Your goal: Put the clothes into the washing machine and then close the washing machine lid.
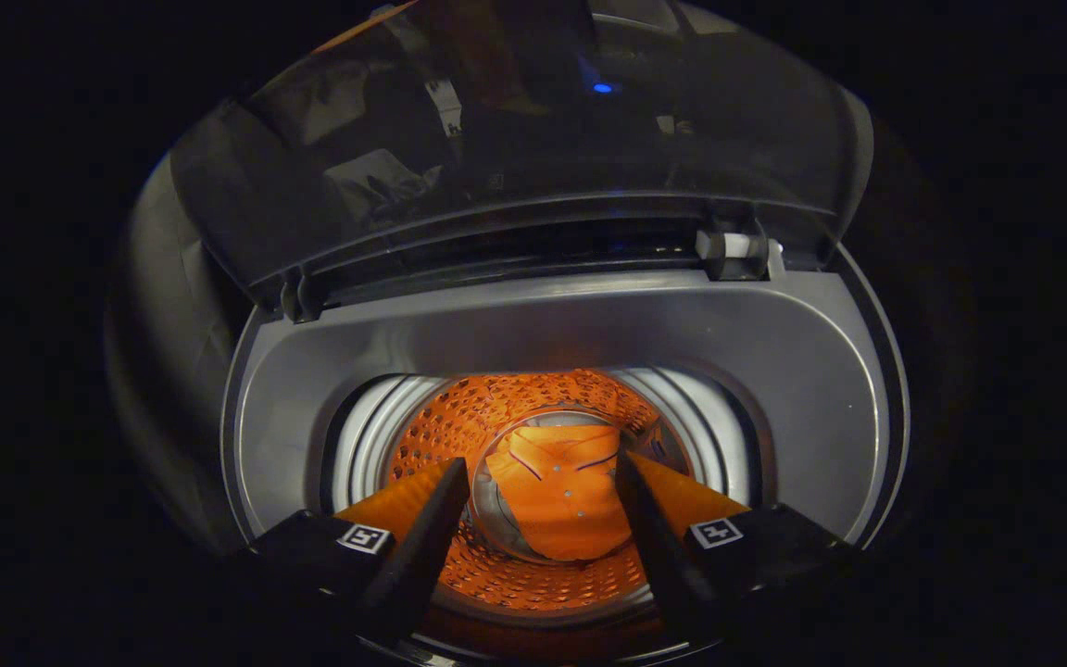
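So the gripper (543,472) is spread wide with nothing in it, fingers poking down into the mouth of the washer (552,333). The cloth (559,500) is lying at the bottom of the drum (459,417), framed between the two fingers but well beyond them, not touching either one. Looks to me like the drop is done and the lid is what's left.

If I were doing this, I'd lift straight up out of the opening first so the fingers don't clip the rim, then go for the front edge of the lid (533,120) rather than near the hinge (733,248), since that gives more leverage. Push it down gently and it should swing shut on its own.

Material-wise: the cloth is soft and crumpled, a lumpy folded heap with a few thin dark lines and small dots on it. The drum is hard and perforated all round, with a smooth ring at the base. The washer's top deck is smooth grey plastic with a rounded opening. The lid is a dark, see-through, glossy dome standing open at the back edge, picking up reflections.
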{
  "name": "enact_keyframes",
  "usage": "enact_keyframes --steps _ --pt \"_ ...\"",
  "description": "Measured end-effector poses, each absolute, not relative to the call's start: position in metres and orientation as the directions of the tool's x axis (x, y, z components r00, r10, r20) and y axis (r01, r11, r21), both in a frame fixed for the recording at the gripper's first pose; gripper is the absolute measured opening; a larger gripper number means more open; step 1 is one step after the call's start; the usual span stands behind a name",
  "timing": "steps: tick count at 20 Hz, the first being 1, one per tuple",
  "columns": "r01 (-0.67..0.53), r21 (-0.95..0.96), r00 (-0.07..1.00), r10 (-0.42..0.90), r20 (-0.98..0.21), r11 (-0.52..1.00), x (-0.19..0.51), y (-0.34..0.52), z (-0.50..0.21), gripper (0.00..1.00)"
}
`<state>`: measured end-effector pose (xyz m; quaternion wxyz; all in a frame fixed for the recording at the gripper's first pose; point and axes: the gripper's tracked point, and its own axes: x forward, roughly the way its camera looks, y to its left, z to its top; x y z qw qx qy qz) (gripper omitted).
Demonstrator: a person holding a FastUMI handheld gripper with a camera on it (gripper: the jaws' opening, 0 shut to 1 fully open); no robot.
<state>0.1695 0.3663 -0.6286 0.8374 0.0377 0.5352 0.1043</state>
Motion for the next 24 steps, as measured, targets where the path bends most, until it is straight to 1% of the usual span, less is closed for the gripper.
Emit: enact_keyframes --steps 7,12,19,24 --pt "-0.130 0.143 0.481 0.189 -0.856 0.981 0.156 0.364 -0.581 0.99" --pt "-0.138 0.118 0.554 0.176 -0.814 0.983 0.151 0.363 -0.533 0.99" --pt "-0.169 0.091 0.682 0.183 -0.708 0.981 0.165 0.372 -0.440 0.99" --pt "-0.194 0.052 0.769 0.185 -0.612 0.980 0.202 0.384 -0.382 0.99"
